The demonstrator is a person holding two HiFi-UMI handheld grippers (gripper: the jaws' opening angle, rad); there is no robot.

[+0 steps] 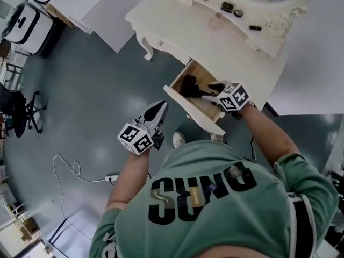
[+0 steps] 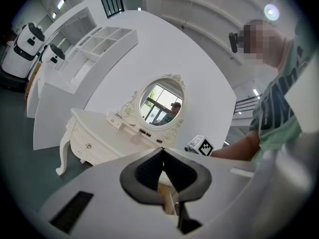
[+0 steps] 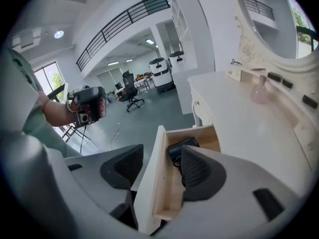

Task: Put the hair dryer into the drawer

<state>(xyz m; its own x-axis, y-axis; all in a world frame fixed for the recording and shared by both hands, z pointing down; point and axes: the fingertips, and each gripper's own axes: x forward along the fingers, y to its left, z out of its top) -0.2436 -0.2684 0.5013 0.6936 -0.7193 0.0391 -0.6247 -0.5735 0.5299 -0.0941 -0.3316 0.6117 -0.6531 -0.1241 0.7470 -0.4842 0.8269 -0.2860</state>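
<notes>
Two grippers are seen in the head view. Left of centre, the left gripper (image 1: pixel 159 107) is held over bare floor, well apart from the furniture. Its jaws are pressed together on nothing, as is confirmed in its own view (image 2: pixel 162 151).

Further right, the drawer (image 1: pixel 183 104) of the dressing table (image 1: pixel 231 47) is pulled out, and the hair dryer (image 1: pixel 189 85) is lying inside it, dark against the wood. The right gripper (image 1: pixel 210 92) is held just above that drawer. Its jaws are spread and nothing is gripped. In its own view (image 3: pixel 160 153) the drawer front (image 3: pixel 149 183) is framed between the jaws without being pressed, and the dryer (image 3: pixel 179 148) is seen at the far end of the compartment.

The placing is judged done, with only the closing left. A dark cord seems to trail along the drawer floor, though much of it is masked by the right jaw. If a loop were left over the rim, it could be pinched when the drawer is pushed in. The front panel could also be snagged by the spread jaws.
</notes>
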